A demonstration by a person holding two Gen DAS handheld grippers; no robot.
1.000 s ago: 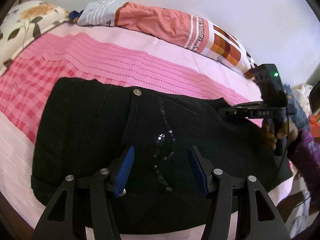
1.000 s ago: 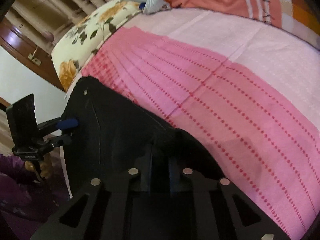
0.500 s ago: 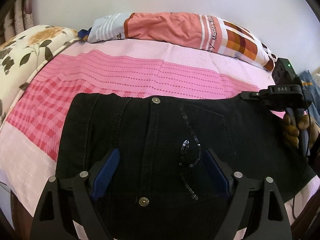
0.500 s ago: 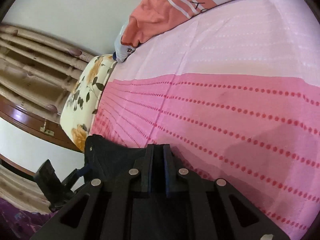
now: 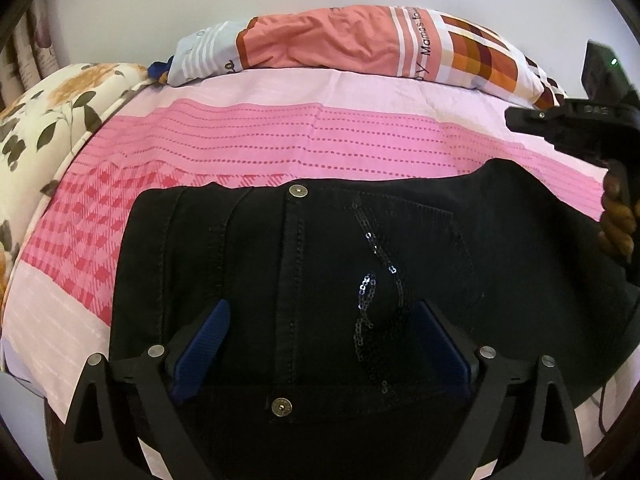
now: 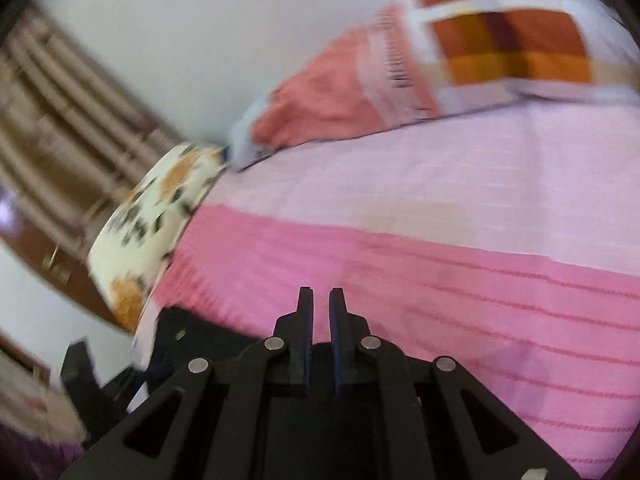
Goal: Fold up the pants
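Lying flat on the bed's pink sheet, the black pants sit folded near the front edge, with a metal button at the far edge, a second button at the near one, and a line of dark sequins curling down past a pocket seam. The left gripper hovers just over the cloth, its blue-padded fingers spread wide and opening further — the fabric lies between and under them, but the pads do not press on it. At the right rim of the left view the right gripper shows, held by a hand; in its own blurred view the right gripper has its fingers pressed nearly together, with only a thin gap and nothing visible in it — the sheet lies beyond them. A patchwork bolster lies along the wall, and a floral pillow sits at the left.
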